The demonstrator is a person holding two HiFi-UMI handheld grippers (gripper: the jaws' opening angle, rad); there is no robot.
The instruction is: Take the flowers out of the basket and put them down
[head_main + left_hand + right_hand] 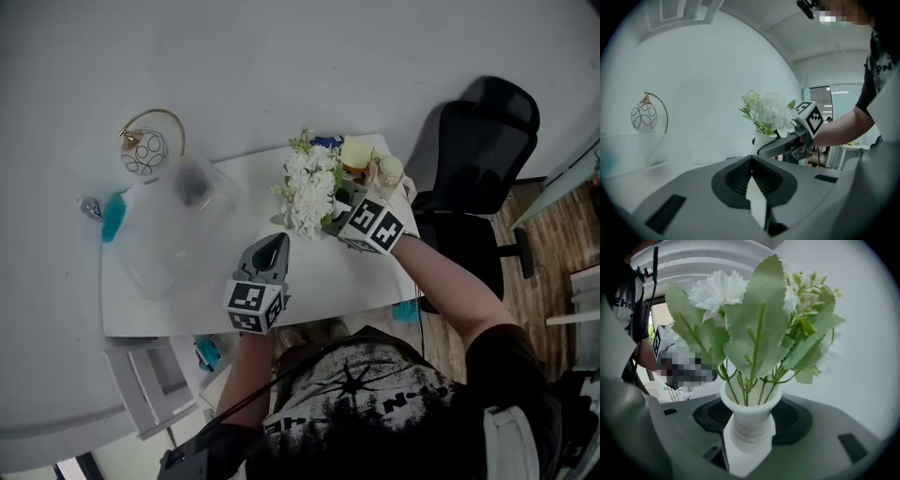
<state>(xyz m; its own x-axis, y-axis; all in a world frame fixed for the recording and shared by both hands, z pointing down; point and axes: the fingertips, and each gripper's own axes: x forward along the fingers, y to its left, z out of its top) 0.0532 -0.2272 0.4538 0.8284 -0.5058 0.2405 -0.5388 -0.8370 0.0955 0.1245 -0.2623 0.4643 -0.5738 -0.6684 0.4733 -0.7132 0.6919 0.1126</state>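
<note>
1. The flowers point(309, 187), white blooms in a white vase point(749, 420), are over the far right part of the table point(356, 272), off in the air or just at the top. I can't tell which.
2. Long axis: the vase is roughly upright, stems up, blooms on top.
3. The right gripper point(336, 220) has it. Its jaws are clamped across the ribbed vase neck, coming in from the person's right.
4. The left gripper point(272, 246) is nearer the person, well apart from the flowers. Its jaws are closed together with nothing in them. The flowers lie ahead of it and to its right.
5. Key relation for the put-down, my read: vase foot against table top, straight below the grip. There's bare table just on the near side of the blooms.
6. Views:
   - The head view looks down on the blooms, so the vase and foot are hidden.
   - The left gripper view gives the side profile of the vase point(762, 139) under the blooms, but that gripper's own body cuts off the foot.
   - Only the right gripper view shows the grip on the neck.
7. There's some clutter point(361, 155) at the far corner behind the flowers. I can't tell if it's the basket.
</note>
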